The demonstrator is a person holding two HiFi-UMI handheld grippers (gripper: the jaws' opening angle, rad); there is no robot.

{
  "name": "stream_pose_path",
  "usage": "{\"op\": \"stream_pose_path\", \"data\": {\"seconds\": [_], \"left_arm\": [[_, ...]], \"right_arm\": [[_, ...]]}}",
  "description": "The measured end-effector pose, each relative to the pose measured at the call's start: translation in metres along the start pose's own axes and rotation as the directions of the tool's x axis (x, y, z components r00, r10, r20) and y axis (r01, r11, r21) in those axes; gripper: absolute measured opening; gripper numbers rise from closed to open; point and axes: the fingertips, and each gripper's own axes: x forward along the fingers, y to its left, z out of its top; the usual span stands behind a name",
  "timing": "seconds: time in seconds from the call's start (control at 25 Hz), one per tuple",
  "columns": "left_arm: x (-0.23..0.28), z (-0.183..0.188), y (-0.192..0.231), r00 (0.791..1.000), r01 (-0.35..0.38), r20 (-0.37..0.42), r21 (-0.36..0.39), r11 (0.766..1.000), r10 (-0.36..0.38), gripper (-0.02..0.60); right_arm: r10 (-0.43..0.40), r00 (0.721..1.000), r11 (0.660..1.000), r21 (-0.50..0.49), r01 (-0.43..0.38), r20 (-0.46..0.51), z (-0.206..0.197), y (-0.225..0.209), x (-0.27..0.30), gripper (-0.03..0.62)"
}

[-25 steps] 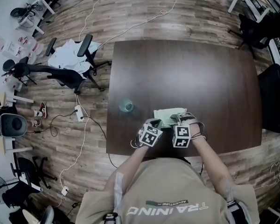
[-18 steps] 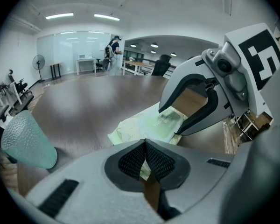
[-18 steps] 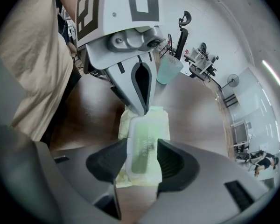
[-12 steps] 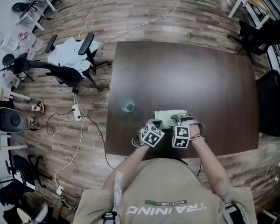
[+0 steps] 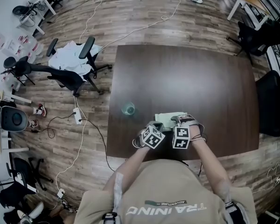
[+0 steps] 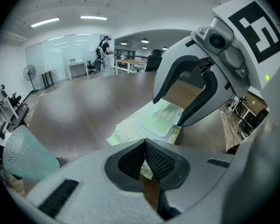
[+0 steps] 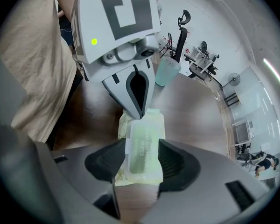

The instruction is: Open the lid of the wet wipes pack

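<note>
Near tabletop's front edge: left gripper clamps wet wipes pack; right gripper, jaws just spread, straddles lid; I'd hook its lip.

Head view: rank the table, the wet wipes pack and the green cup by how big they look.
1. table: by far the largest.
2. wet wipes pack: its near edge is hidden, but the visible part still looks bigger than the cup.
3. green cup: smallest.

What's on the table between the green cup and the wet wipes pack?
Nothing. Only bare brown table lies between the cup and the wet wipes pack, as the head view shows.
</note>
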Motion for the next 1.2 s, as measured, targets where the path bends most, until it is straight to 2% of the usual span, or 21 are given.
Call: {"op": "stream_pose_path", "data": {"seconds": [0.12,0.32,0.6,1.04,1.2], "left_arm": [[0.002,-0.002,0.002,1.0,-0.005,0.003,0.003,1.0,0.005,0.009],[0.001,-0.001,0.0,1.0,-0.005,-0.003,-0.011,1.0,0.005,0.009],[0.003,-0.002,0.001,1.0,0.009,-0.014,-0.015,1.0,-0.009,0.009],[0.002,-0.001,-0.002,0.999,0.02,-0.027,-0.018,1.0,-0.02,0.009],[0.001,0.0,-0.002,0.999,0.016,-0.03,-0.017,1.0,-0.016,0.009]], "right_arm": [[-0.011,1.0,1.0,0.014,0.01,0.015,0.0,-0.008,-0.006,0.204],[0.046,0.998,0.997,0.064,-0.049,0.041,-0.004,-0.006,-0.008,0.204],[0.025,0.999,0.997,0.068,-0.029,0.048,0.0,-0.018,-0.016,0.204],[-0.044,0.996,0.993,0.112,0.035,0.075,0.0,-0.044,-0.028,0.201],[-0.094,0.993,0.989,0.118,0.085,0.073,0.0,-0.059,-0.032,0.199]]}}
